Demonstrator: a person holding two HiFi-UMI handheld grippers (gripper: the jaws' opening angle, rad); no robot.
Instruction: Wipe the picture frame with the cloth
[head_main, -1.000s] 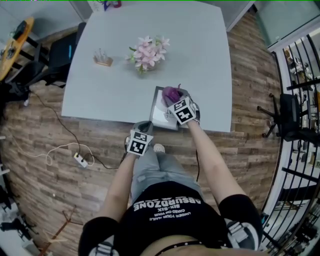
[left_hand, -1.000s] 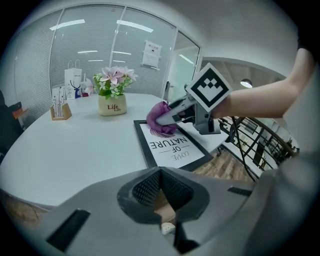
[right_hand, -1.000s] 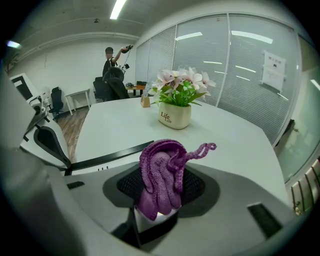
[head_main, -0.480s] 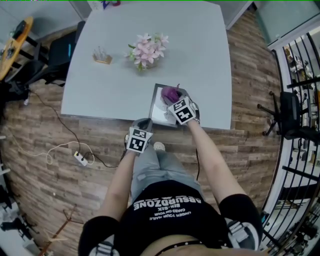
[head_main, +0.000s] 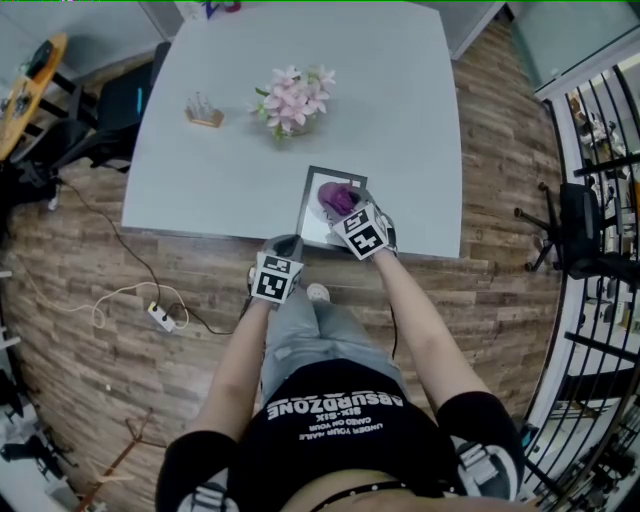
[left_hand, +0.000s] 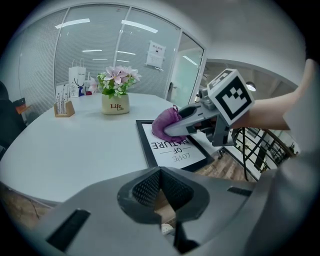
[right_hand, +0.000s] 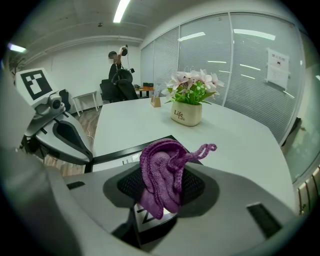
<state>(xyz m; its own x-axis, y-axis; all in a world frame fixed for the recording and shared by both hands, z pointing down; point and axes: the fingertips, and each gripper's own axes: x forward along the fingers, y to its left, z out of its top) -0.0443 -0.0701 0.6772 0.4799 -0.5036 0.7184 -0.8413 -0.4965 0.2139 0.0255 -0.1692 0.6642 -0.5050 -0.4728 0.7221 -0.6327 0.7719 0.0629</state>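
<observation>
Right gripper view shows the right gripper (right_hand: 162, 190) pinching a purple knitted cloth (right_hand: 161, 172) between its ribbed pads. A thick fold stands up out of the jaws and a loose loop trails to one side. Bunched like this, the cloth makes a soft wad at the tips for rubbing, so I judge the jaws themselves need not touch the glass.

From the head view, that wad sits over the far part of a flat black-rimmed picture frame (head_main: 312, 228) holding a white printed sheet. The frame lies on the pale grey desk (head_main: 210, 180) hard against the near edge, toward the near right corner. Lying flat there, it is within easy reach and can take downward pressure without tipping. In the left gripper view the cloth appears to rest on the upper part of the print, though real contact cannot be confirmed.

The left gripper (head_main: 286, 248) hangs just off the near edge, beside the frame's near left corner and apart from it. Its pads are pressed together with nothing between them. It may be placed there to steady the frame, since a light frame so close to the edge could slide under a stroke.

Pink flowers in a cream pot (head_main: 292, 100) and a small wooden holder (head_main: 205, 114) stand well apart, nearer the far edge, out of the way of the wiping.
</observation>
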